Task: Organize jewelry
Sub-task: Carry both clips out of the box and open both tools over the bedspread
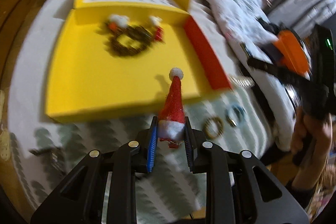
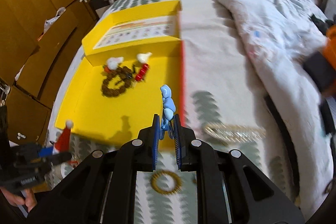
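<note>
My left gripper point(image 1: 170, 133) is shut on a red santa-hat clip point(image 1: 173, 106) with white trim, held just in front of the yellow box point(image 1: 88, 85) on the bed. My right gripper point(image 2: 166, 125) is shut on a light blue hair clip point(image 2: 168, 103), held over the yellow box's point(image 2: 100, 119) near right corner. Inside the box lie a brown beaded bracelet point(image 1: 128, 43) point(image 2: 115, 85), white pompom pieces point(image 2: 114, 62) and a red clip point(image 2: 141, 72). The left gripper with the santa hat also shows at the left of the right wrist view point(image 2: 63, 140).
On the patterned bedsheet lie a brown ring bracelet point(image 1: 214, 127) point(image 2: 166, 182), a blue hair tie point(image 1: 235, 114) and a gold chain point(image 2: 233, 131). A rumpled white duvet point(image 2: 262, 14) fills the right. Wooden cabinets point(image 2: 31, 24) stand at the left of the bed.
</note>
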Tool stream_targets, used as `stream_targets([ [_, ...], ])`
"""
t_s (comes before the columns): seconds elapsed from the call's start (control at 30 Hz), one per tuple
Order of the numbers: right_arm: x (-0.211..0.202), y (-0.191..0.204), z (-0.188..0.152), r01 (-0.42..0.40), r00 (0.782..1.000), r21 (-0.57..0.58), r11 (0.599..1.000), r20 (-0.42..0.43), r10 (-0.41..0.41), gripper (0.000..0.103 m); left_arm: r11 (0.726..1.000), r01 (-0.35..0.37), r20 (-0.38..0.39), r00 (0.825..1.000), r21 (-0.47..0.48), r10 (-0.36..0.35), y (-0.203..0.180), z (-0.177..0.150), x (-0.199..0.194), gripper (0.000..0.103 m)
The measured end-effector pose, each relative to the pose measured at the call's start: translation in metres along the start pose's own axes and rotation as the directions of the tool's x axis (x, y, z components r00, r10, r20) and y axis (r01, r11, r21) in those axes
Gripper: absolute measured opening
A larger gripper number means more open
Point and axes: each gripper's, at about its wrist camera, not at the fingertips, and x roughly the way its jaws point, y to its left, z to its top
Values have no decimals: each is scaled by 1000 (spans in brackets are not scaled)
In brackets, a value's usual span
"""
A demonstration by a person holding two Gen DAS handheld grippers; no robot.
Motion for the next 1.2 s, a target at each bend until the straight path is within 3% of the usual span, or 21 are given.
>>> stream_targets([
  [0.23,-22,-66,-47,81,996,94,992,-37,-78,14,999,27,-121,992,47,-21,-35,-34,48,24],
  [0.5,0,-126,-79,141,980,179,974,-163,-112,14,997,-7,-193,981,75,21,-41,-53,81,24],
  [1.0,50,-140,-87,189,948,189,964,-291,-129,16,997,-2,-239,971,73,19,-33,-45,110,26],
  [1.1,50,-141,-86,213,944,178,961,-291,-156,19,996,-13,-232,972,88,33,-36,-43,108,37],
  [1.17,49,-141,-85,216,944,181,959,-291,-157,21,996,-23,-212,976,91,42,-37,-42,103,62],
  [1.2,47,-141,-85,218,944,181,959,-289,-160,22,995,-26,-199,979,91,44,-37,-42,100,63],
])
